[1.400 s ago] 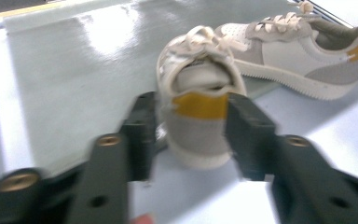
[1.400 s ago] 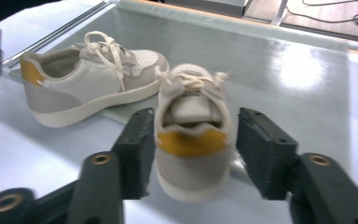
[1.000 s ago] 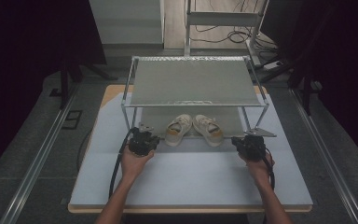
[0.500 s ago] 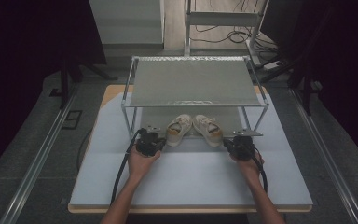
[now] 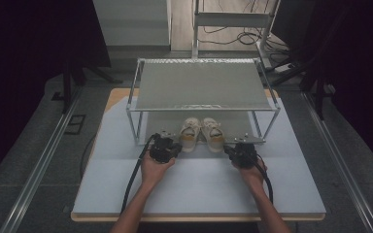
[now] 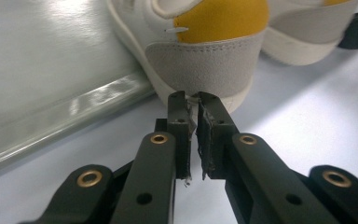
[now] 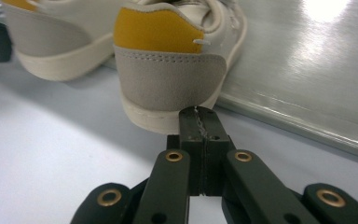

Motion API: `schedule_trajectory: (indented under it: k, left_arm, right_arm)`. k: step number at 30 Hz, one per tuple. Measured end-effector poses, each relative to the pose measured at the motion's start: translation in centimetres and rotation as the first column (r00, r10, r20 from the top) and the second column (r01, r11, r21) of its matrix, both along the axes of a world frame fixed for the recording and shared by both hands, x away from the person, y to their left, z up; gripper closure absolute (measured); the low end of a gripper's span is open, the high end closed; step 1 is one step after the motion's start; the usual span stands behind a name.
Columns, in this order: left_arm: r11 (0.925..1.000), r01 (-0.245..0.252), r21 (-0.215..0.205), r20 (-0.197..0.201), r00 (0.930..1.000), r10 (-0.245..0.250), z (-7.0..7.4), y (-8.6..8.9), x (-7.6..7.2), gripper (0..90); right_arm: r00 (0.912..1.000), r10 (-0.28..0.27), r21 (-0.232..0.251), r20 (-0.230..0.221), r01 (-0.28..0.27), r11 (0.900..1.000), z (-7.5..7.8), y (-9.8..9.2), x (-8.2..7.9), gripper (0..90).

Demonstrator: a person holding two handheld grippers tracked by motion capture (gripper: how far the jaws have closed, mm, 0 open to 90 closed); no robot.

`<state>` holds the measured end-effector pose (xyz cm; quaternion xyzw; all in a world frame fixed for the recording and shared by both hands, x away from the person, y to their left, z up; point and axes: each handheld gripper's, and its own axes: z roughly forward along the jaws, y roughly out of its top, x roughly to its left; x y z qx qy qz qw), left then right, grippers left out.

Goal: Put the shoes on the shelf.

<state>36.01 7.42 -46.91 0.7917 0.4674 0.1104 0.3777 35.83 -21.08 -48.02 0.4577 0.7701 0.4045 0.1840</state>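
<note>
Both shoes, the left shoe [image 5: 190, 134] and right shoe [image 5: 212, 134], sit ungrasped under the rack [image 5: 201, 85] (toes toward twelve o'clock), while the left gripper [image 5: 171, 145] and right gripper [image 5: 234, 150], jaws clenched empty, point at their heels.

A metal rack [image 5: 201, 85] with a flat top shelf stands at the far middle of the pale surface [image 5: 199, 189]; cables [image 5: 245, 36] lie on the floor beyond.

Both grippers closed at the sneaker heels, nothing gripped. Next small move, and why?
Probably open both jaws. The left gripper and right gripper sit shut, tips just short of the grey suede heels of the left white sneaker with yellow heel tab and the right white sneaker. Shut jaws cannot take a heel.
</note>
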Motion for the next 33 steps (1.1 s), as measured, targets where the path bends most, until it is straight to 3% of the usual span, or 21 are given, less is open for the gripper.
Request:
schedule_trajectory:
  k: [11,24,33]
  left_arm:
    - [0.9998,0.018,0.006,0.012,0.9998,-0.018,0.0,-2.2,0.1,83.2]
    - [0.9998,0.017,0.015,0.013,0.9998,-0.017,0.0,-2.2,0.2,81.8]
    - [0.9994,0.007,0.033,0.002,1.0000,-0.007,0.1,-2.3,1.6,81.2]
  right_arm:
    - [0.9995,0.032,0.033,0.009,-0.032,0.999,-0.3,1.9,-0.2,89.2]
    - [0.9994,0.034,0.033,0.010,-0.034,0.999,-0.3,1.9,-0.2,89.1]
    - [0.9991,0.042,0.034,0.003,-0.042,0.999,-0.2,2.0,-0.1,89.1]
